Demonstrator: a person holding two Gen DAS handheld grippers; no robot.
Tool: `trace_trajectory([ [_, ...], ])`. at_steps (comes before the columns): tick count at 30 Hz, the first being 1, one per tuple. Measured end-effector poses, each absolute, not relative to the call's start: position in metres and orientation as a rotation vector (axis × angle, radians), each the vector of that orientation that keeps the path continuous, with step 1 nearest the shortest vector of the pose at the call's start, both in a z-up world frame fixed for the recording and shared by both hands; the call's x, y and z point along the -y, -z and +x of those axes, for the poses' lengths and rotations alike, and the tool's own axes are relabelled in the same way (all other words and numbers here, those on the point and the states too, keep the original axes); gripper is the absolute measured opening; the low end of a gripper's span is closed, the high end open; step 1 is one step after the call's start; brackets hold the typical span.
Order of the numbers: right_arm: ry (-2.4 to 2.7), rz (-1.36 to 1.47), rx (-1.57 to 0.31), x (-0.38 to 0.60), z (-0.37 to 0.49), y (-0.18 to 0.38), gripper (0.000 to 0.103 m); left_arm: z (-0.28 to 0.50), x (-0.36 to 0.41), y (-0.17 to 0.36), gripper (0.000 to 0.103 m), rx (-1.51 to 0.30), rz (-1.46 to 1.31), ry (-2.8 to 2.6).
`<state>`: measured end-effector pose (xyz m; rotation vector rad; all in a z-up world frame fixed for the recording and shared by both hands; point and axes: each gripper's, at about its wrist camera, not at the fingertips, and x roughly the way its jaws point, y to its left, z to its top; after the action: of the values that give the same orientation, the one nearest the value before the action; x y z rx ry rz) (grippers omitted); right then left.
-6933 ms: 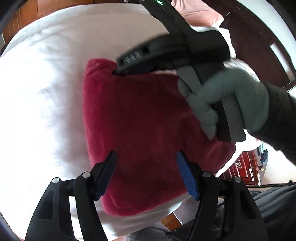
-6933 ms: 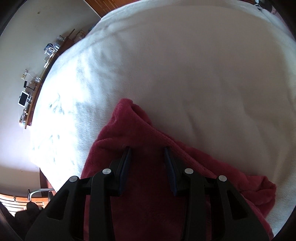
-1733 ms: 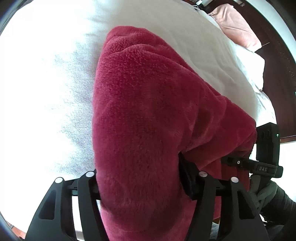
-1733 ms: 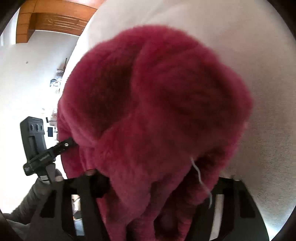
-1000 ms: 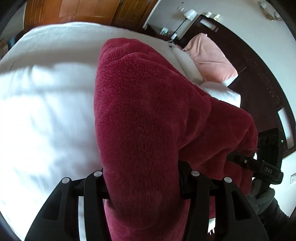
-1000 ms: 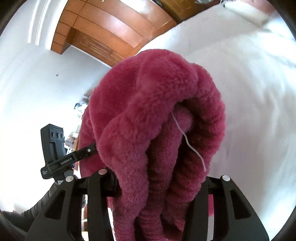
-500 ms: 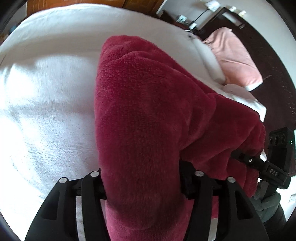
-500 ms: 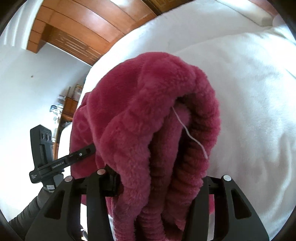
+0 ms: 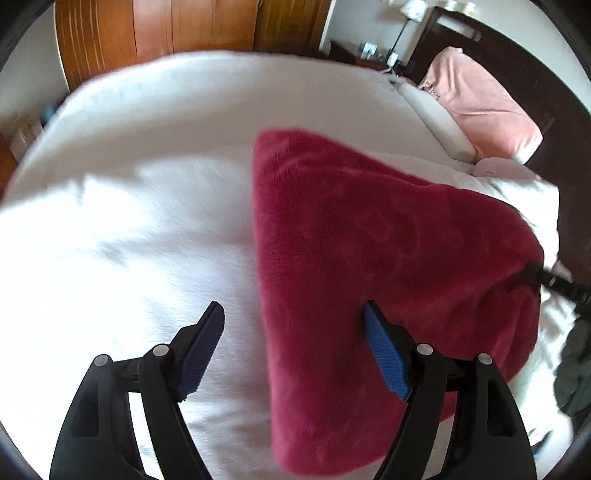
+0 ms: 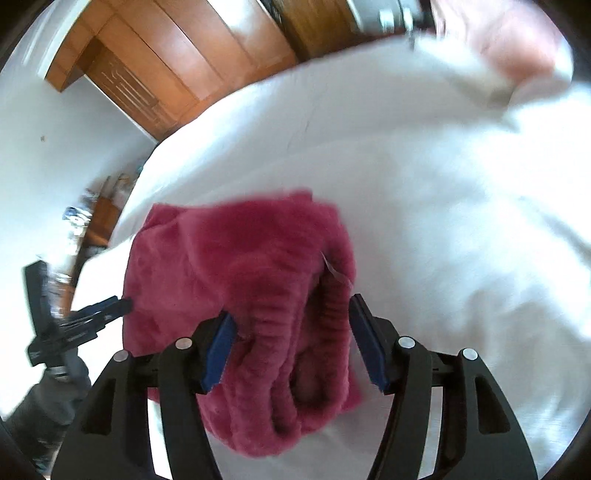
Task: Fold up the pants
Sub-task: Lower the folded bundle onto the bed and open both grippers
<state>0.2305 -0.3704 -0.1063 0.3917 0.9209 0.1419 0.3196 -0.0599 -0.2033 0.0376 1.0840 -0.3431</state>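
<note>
Lay folded as a thick bundle on the white bed point(image 9: 129, 221): red fleece pants point(image 9: 369, 258). Both released, left claw point(image 9: 295, 350) and right claw point(image 10: 291, 343) spread wide, probably to drop the finished fold flat.

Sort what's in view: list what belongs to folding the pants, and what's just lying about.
Job:
- red pants, folded on the bed
- left gripper, open
- right gripper, open, astride the pants
- white bed, the work surface

Lying about:
- pink pillow
- white pillow
- wooden wardrobe
- lamp
</note>
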Motion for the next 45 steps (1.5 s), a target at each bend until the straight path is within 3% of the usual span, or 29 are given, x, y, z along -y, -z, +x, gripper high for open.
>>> trace_trajectory([
  [4, -0.166, 0.305, -0.809, 0.345, 0.203, 0.07, 0.062, 0.283, 0.075, 0.191, 0.076, -1.023, 0.125, 0.398],
  [8, -0.291, 0.285, -0.818, 0.309, 0.202, 0.062, 0.062, 0.265, 0.097, 0.208, 0.077, -1.045, 0.18, 0.48],
  [16, -0.198, 0.231, -0.977, 0.298, 0.27, 0.149, 0.061, 0.259, 0.121, 0.256, 0.083, -1.064, 0.314, 0.463],
  [22, -0.15, 0.249, -1.032, 0.297, 0.298, 0.175, 0.061, 0.257, 0.126, 0.264, 0.086, -1.058, 0.368, 0.465],
  [32, -0.198, 0.153, -0.949, 0.295, 0.231, 0.138, 0.062, 0.251, 0.12, 0.24, 0.086, -1.073, 0.301, 0.42],
  [39, -0.131, 0.087, -1.07, 0.303, 0.199, 0.182, 0.062, 0.238, 0.128, 0.226, 0.086, -1.071, 0.343, 0.374],
  [44, -0.141, 0.121, -0.94, 0.309, 0.163, 0.138, 0.062, 0.218, 0.13, 0.19, 0.086, -1.012, 0.319, 0.326],
  [45, -0.143, 0.127, -0.897, 0.31, 0.152, 0.123, 0.068, 0.214, 0.132, 0.181, 0.087, -0.992, 0.316, 0.32],
])
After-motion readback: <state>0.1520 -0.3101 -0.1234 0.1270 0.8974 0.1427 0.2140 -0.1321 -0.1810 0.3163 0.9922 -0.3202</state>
